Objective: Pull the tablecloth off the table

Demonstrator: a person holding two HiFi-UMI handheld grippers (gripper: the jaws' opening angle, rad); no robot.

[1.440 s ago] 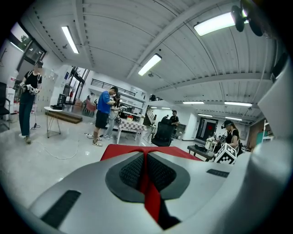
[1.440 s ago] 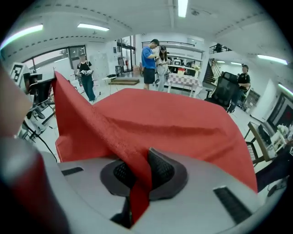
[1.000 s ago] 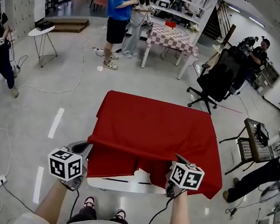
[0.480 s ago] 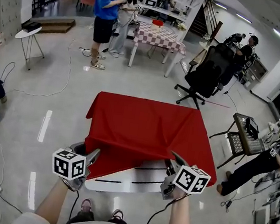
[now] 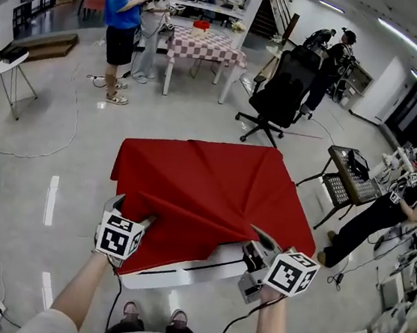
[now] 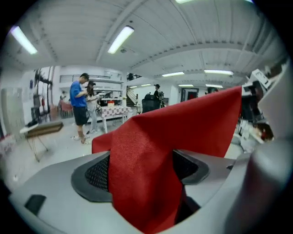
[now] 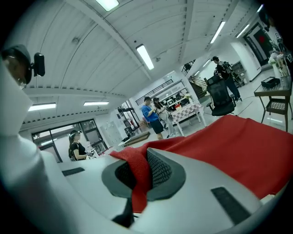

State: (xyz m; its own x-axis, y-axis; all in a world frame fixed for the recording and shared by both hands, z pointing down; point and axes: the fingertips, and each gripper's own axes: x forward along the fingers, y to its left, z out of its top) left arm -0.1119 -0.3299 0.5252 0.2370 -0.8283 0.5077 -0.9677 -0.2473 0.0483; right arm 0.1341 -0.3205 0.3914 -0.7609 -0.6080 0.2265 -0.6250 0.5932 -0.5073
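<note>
The red tablecloth covers most of a white table, whose near edge is bared. At the cloth's near left corner, my left gripper has just been opening its jaws. In the left gripper view a fold of the tablecloth hangs loose between the wide-apart pads of the left gripper. My right gripper holds the near right edge lifted. In the right gripper view the right gripper is shut on a pinched strip of the tablecloth.
A black office chair stands behind the table, a checkered table farther back with two people beside it. A small dark side table and a seated person are at the right. Cables lie on the floor.
The cloth's near edge has been drawn back, baring the table's front. The left gripper's jaws have opened and it moved toward the table. The right gripper moved right and rose with the cloth.
</note>
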